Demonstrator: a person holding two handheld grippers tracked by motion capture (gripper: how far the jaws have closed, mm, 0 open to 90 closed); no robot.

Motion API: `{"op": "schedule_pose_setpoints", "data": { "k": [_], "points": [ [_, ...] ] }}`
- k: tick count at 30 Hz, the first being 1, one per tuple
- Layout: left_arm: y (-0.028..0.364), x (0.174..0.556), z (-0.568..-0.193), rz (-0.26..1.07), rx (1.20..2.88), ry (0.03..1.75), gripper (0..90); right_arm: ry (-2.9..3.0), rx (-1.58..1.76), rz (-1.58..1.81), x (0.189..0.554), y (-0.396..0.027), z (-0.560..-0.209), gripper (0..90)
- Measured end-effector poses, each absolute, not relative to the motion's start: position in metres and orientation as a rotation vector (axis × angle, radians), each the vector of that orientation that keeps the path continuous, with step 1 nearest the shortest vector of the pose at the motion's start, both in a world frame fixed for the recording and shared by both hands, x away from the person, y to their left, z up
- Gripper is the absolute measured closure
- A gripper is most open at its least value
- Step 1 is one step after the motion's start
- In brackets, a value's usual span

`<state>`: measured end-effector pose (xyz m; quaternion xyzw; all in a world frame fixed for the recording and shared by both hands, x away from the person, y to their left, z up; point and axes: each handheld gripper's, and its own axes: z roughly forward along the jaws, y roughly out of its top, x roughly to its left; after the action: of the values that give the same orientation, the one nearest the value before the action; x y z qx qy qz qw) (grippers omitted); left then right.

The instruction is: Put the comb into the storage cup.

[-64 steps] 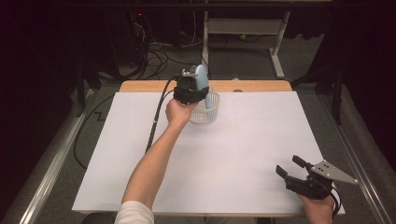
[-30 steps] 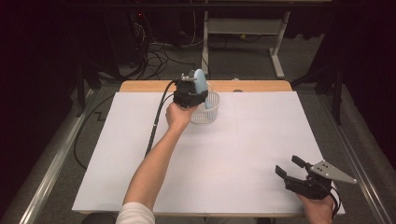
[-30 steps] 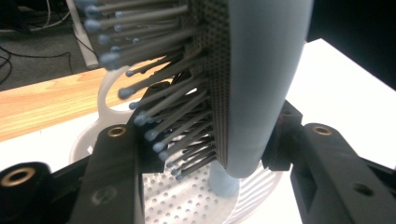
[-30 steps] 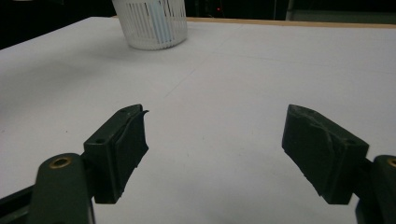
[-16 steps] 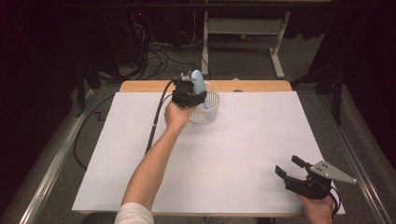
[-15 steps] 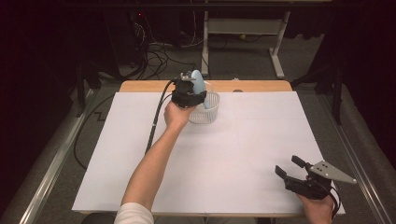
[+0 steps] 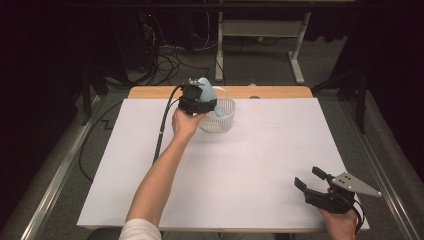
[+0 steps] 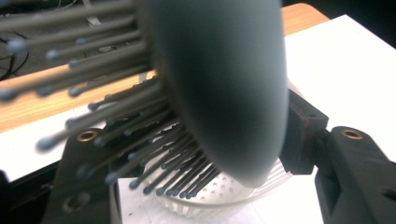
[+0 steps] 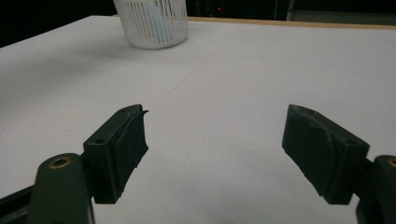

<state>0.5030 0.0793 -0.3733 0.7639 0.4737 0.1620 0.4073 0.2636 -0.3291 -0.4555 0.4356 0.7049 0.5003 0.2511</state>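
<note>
The bench (image 7: 280,92) is a wooden top whose bare wood shows only as a strip along the far edge. A large white sheet (image 7: 250,170) covers the rest of it, lying flat out to the near edge. A white slatted basket (image 7: 222,120) stands directly on the sheet, near the wooden strip and left of the sheet's middle.

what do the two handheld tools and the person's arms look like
Both are black two-jaw devices. The left tool trails a thick black cable across the white table cover. The right tool carries a grey three-cornered plate on top, and its blocky dark jaws have brass-coloured pivot rings. A white short sleeve shows on the left arm.
</note>
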Motion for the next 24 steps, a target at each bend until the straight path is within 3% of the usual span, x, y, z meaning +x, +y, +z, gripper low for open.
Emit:
{"op": "schedule_pose_setpoints", "data": {
  "k": [14,24],
  "points": [
    [0.090,0.506,-0.376,0.351,1.936,1.224,26.6,1.916,1.182,1.362,0.264,-0.329,-0.455,22.3],
    [0.103,0.505,-0.386,0.329,1.914,1.263,25.5,1.921,1.182,1.356,0.264,-0.328,-0.456,22.3]
  ]
}}
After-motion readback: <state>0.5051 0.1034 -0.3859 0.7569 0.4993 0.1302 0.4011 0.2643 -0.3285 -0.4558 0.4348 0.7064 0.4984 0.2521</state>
